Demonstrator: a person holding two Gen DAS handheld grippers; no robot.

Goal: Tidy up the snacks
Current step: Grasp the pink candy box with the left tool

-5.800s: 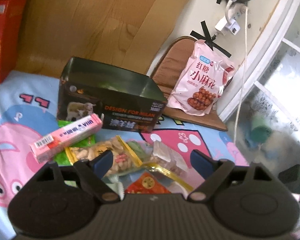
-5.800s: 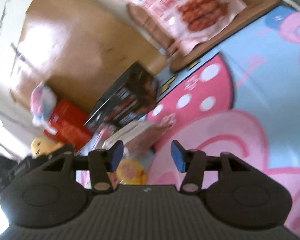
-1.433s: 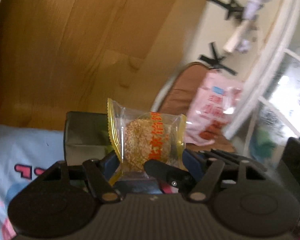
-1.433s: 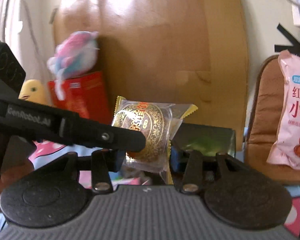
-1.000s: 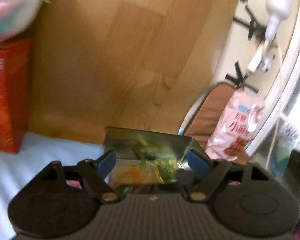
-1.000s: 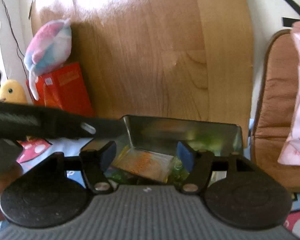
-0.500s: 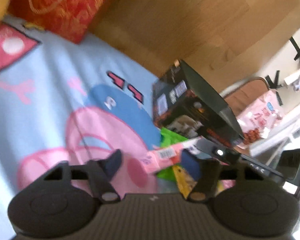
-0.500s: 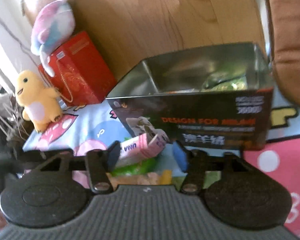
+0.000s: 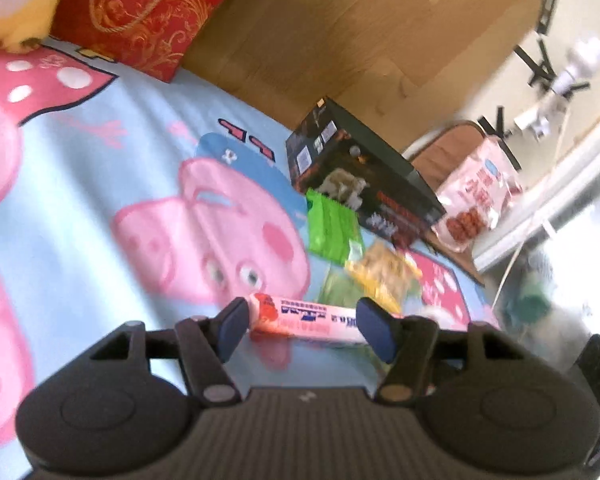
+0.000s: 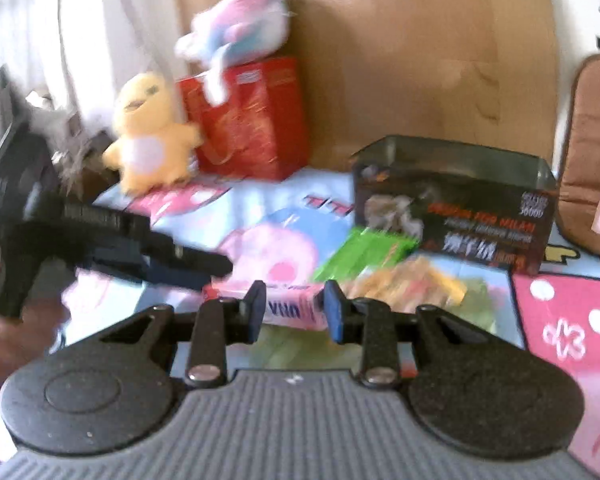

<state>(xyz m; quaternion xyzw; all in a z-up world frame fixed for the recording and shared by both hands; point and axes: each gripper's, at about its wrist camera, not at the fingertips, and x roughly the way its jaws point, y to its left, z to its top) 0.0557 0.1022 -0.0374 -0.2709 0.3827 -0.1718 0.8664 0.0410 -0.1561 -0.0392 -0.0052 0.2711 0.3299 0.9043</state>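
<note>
1. Tongs status: the right tongs (image 10: 294,308) have just been closing and bracket one end of the pink snack box (image 10: 288,307); full clamping cannot be told. The left tongs (image 9: 304,330) have just been opening and straddle the same box lengthwise.
2. Remaining: the green packet (image 9: 332,228) and yellow packet (image 9: 384,276) lie on the cartoon blanket (image 9: 100,184) beside the dark storage box (image 10: 456,208).
3. Judgement: partly done.

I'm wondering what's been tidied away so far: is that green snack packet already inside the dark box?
No, the green snack packet lies flat on the cartoon blanket, in front of the dark box.
</note>
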